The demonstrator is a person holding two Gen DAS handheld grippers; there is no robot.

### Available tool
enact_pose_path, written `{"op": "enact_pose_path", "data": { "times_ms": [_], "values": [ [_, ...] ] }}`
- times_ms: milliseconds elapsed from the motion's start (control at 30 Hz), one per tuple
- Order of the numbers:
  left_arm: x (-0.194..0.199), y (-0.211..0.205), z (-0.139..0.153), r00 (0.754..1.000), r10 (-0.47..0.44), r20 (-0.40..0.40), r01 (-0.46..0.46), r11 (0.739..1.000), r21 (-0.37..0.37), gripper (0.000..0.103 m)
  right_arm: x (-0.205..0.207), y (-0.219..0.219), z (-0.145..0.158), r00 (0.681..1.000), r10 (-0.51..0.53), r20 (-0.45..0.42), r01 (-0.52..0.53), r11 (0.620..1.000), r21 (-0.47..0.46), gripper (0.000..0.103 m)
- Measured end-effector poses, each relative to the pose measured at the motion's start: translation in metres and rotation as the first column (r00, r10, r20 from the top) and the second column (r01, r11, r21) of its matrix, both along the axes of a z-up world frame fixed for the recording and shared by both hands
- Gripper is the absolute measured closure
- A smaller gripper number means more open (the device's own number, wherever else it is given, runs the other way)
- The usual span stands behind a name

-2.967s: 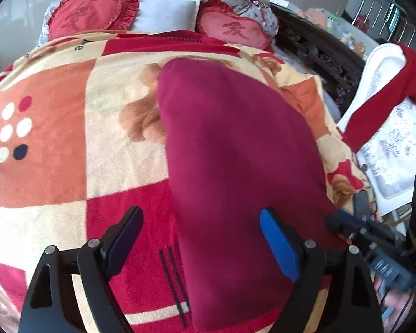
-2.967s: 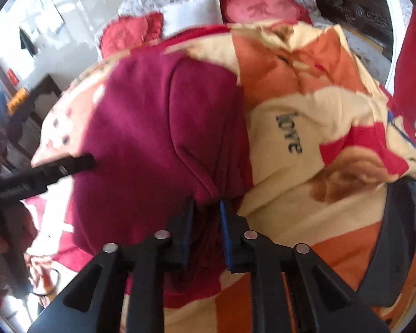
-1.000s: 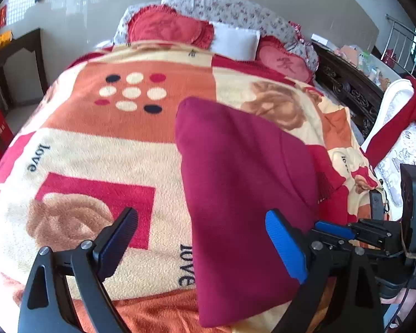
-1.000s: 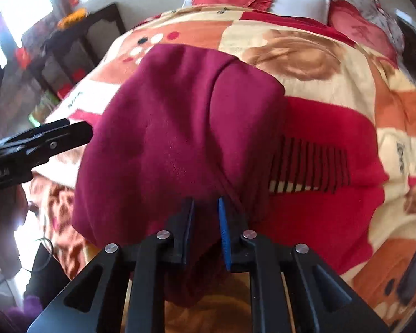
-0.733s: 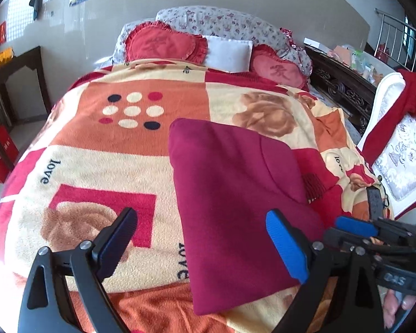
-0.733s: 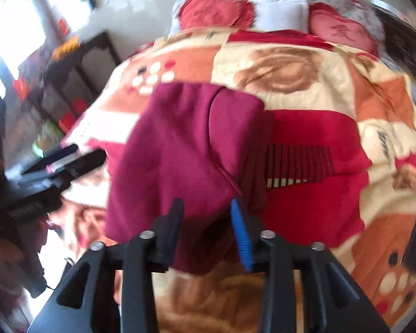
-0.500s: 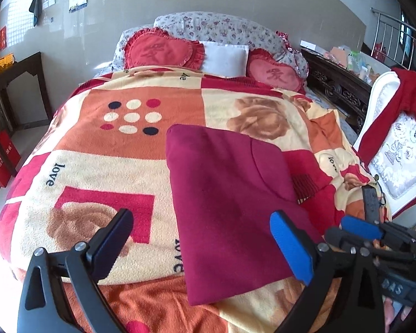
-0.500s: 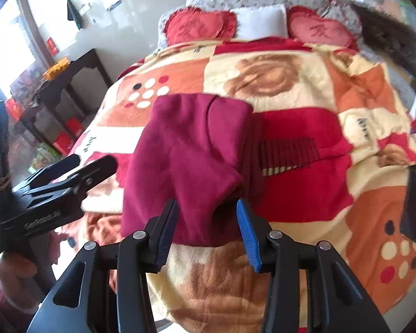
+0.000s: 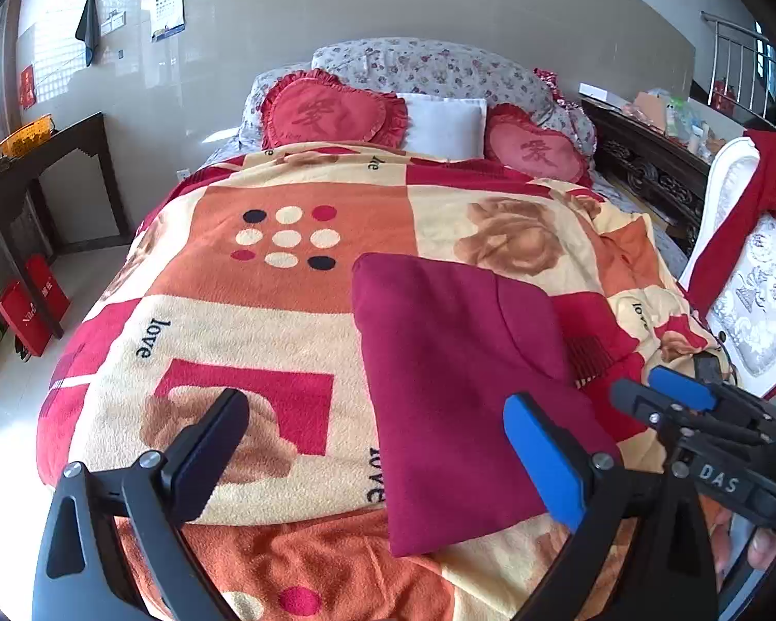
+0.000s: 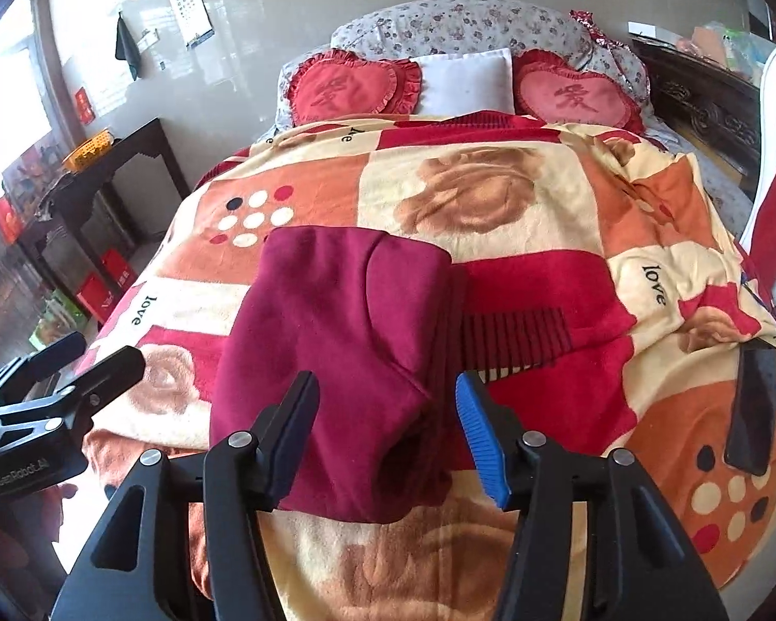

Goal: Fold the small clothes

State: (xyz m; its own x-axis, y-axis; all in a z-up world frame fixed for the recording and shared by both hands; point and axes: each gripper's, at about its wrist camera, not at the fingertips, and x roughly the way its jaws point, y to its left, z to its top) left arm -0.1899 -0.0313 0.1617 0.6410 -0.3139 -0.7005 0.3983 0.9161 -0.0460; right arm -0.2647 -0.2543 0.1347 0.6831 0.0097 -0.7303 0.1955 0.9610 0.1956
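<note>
A folded maroon garment (image 9: 455,388) lies flat on the patterned blanket (image 9: 264,331) near the bed's foot; it also shows in the right wrist view (image 10: 346,357). My left gripper (image 9: 377,445) is open and empty, held back above the bed's near edge, its blue fingertip over the garment's near right corner. My right gripper (image 10: 388,424) is open and empty, just above the garment's near end. The right gripper also shows in the left wrist view (image 9: 667,398), and the left gripper in the right wrist view (image 10: 98,362).
Heart cushions (image 9: 331,111) and a white pillow (image 9: 445,124) lie at the headboard. A dark side table (image 9: 51,155) stands left. A white chair with a red cloth (image 9: 740,238) stands right. A dark phone (image 10: 755,403) lies on the blanket at the right.
My right gripper has opened and let go of the garment, which now lies flat. Both grippers have pulled back and up from the bed.
</note>
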Motion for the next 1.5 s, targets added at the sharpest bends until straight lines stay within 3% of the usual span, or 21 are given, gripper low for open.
{"op": "enact_pose_path", "data": {
  "times_ms": [167,300,1500],
  "values": [
    [-0.005,-0.006,0.003,0.999,-0.036,0.021,0.035,0.998,0.051,0.000,0.002,0.004,0.001,1.000,0.012,0.001,-0.012,1.000,0.010,0.067],
    [-0.008,-0.005,0.002,0.999,-0.015,0.049,0.011,0.997,0.077,0.000,0.002,0.006,0.002,1.000,0.015,0.006,-0.015,1.000,0.011,0.067],
    [0.010,-0.010,-0.012,1.000,0.004,-0.015,-0.003,0.998,0.063,0.000,0.019,0.012,-0.012,0.999,0.030,-0.036,-0.030,1.000,-0.002,0.067]
  ]
}}
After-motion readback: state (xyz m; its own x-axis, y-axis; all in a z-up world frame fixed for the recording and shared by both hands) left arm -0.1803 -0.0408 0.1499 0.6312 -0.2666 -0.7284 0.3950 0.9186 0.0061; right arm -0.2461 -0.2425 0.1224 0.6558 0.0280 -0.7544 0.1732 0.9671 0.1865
